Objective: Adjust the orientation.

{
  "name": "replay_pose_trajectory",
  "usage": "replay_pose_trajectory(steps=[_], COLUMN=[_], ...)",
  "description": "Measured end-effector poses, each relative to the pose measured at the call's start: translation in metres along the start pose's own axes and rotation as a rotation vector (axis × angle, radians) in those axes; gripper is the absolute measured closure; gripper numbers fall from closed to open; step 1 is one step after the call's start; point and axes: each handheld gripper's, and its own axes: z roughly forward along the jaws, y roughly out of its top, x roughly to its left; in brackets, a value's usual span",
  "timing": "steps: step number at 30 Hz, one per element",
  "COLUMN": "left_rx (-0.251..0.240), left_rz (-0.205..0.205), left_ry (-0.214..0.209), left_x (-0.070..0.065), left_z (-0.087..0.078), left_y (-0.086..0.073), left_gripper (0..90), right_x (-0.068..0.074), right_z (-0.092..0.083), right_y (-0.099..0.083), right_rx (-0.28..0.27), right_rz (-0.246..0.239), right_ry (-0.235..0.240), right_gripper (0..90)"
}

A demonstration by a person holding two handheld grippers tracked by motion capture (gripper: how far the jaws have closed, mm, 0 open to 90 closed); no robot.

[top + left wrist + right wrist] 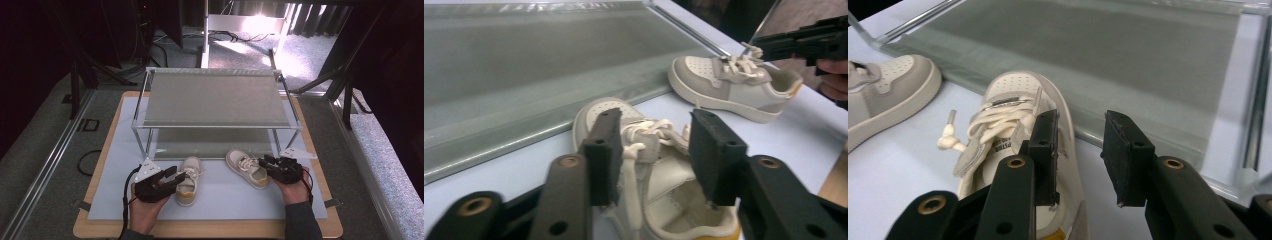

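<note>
At lower left of the high view, the left gripper (172,176) straddled the left cream-and-grey sneaker's (188,180) collar, jaws wide, apparently ready to lift. Right of centre, the right gripper (267,163) likewise gaped over the right cream-and-grey sneaker (246,168), before the grey two-tier metal rack (215,97).

L gripper (175,176) – jaws apart, held low in L hand (145,210). R gripper (266,164) – jaws apart too, R hand (296,190) behind it, forearms entering from bottom.
</note>
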Motion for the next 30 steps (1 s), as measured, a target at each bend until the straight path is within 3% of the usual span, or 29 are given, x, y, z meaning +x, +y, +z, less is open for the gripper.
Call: replay_pose_trajectory(steps=[3,6,9,12,15,22,30], left_rx=[-0.019,-0.037,-0.036,-0.015,0.028,0.109,0.160], left_rz=[0.009,0.026,0.043,0.059,0.074,0.059,0.074], left_ry=[-0.014,-0.021,-0.023,-0.003,0.016,0.001,0.031], left_x=[-0.003,-0.008,-0.011,-0.014,-0.015,-0.017,-0.017], left_z=[-0.003,-0.006,-0.008,-0.005,-0.001,0.012,0.031], left_y=[0.000,-0.001,-0.003,-0.007,-0.013,-0.030,-0.039], left_gripper=[45.9,36.8,29.2,20.1,14.2,2.2,2.0], right_x=[0.001,0.005,0.014,0.021,0.026,0.029,0.028], right_z=[-0.003,-0.012,-0.024,-0.029,-0.026,-0.011,0.002], right_y=[0.000,-0.001,-0.004,-0.008,-0.017,-0.032,-0.036], right_rx=[-0.010,-0.041,-0.077,-0.063,-0.038,0.026,0.077], right_rz=[0.001,-0.005,-0.042,-0.080,-0.107,-0.130,-0.148], right_ry=[-0.002,0.012,0.025,0.027,0.037,0.052,0.035], right_gripper=[61.9,52.3,41.1,29.2,23.3,19.0,19.3])
